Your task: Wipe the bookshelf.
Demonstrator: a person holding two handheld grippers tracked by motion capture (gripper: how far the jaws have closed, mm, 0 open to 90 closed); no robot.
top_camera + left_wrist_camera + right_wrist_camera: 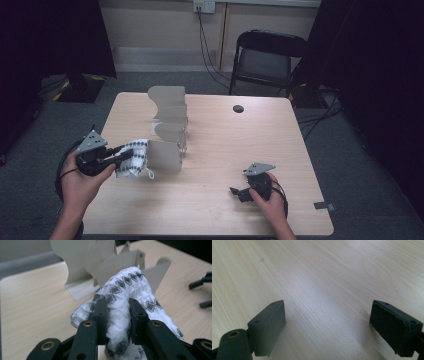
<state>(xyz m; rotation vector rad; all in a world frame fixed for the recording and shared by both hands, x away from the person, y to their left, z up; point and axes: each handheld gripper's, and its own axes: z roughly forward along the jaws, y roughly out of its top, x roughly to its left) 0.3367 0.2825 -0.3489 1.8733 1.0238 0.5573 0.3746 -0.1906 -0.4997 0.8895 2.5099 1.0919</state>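
Between the left claw (116,317) jaws sits a bunched white patterned cloth (125,290), pinched mid-fold; soft, light and limp, it looks best gripped by gathered folds. Right claw (327,327) is spread above bare surface (317,270).

The worktop (220,165) is a pale wood-grain slab with rounded corners, standing on grey carpet. A small dark round hole (238,108) sits toward its one o'clock part. A beige rack of upright curved dividers (169,127) stands on it from about eleven o'clock toward the centre. At nine o'clock a white cloth with dark diamond pattern (134,157) lies just beside the rack's nearest divider. Toward four o'clock the right gripper (240,192) rests low at the wood.
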